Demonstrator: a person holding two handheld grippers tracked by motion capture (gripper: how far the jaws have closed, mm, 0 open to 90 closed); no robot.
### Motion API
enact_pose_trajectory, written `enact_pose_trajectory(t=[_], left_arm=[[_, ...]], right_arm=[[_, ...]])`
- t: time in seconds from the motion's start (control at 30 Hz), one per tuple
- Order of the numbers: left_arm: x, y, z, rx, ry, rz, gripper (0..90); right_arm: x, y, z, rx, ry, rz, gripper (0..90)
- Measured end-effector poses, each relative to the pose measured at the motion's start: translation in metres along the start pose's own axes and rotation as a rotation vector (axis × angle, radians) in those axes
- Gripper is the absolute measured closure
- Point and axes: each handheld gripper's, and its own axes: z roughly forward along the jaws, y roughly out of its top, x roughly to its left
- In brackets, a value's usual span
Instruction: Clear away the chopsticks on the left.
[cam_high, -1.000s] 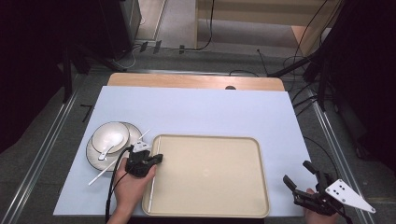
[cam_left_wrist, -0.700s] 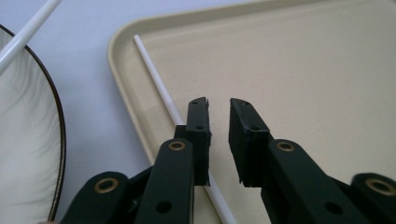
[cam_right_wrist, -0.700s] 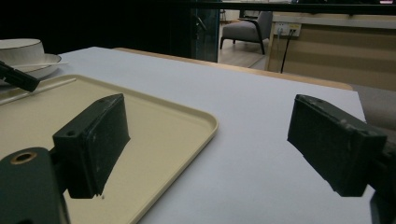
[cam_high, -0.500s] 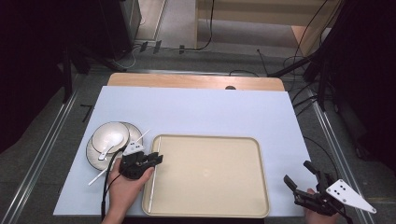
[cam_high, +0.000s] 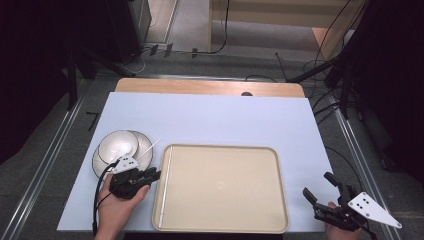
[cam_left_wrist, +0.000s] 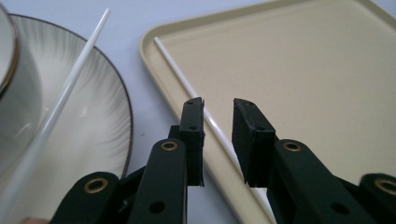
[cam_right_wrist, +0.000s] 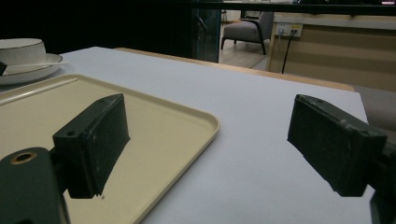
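Observation:
A beige tray (cam_high: 220, 187) lies on the pale blue mat. Along its left rim, inside, rests a thin white chopstick (cam_left_wrist: 187, 86). My left gripper (cam_high: 153, 175) hovers low over that rim, open by a narrow gap (cam_left_wrist: 218, 105), and the chopstick runs beneath the gap without being clamped. A second white chopstick (cam_left_wrist: 70, 88) leans across the ribbed plate (cam_left_wrist: 93, 116), which carries a white bowl (cam_high: 117, 146). My right gripper (cam_high: 317, 184) stays past the tray's near right corner, spread wide open (cam_right_wrist: 208, 112) with nothing between its jaws.
The mat (cam_high: 215, 120) covers most of the table, and a wooden strip (cam_high: 210, 87) shows along the far edge. Cables and dark stands surround the table on the floor. The plate and bowl (cam_right_wrist: 21, 49) sit just left of the tray.
My left gripper has drawn back a little toward the near left, away from the tray's rim. The right gripper has not moved.

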Motion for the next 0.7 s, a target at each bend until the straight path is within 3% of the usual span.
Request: enact_pose_trajectory(t=[0.23,0.43,0.7], left_arm=[[0.007,-0.005,-0.013,-0.008,0.013,0.016,73.2],[0.019,-0.012,-0.027,-0.012,0.032,-0.018,76.5],[0.032,-0.018,-0.044,-0.004,0.076,-0.022,78.0]], right_arm=[[0.001,0.0,0.001,0.003,0.002,0.0,12.9],[0.001,0.0,0.002,0.006,0.003,-0.004,12.9],[0.002,0.0,0.002,0.007,0.005,-0.004,12.9]])
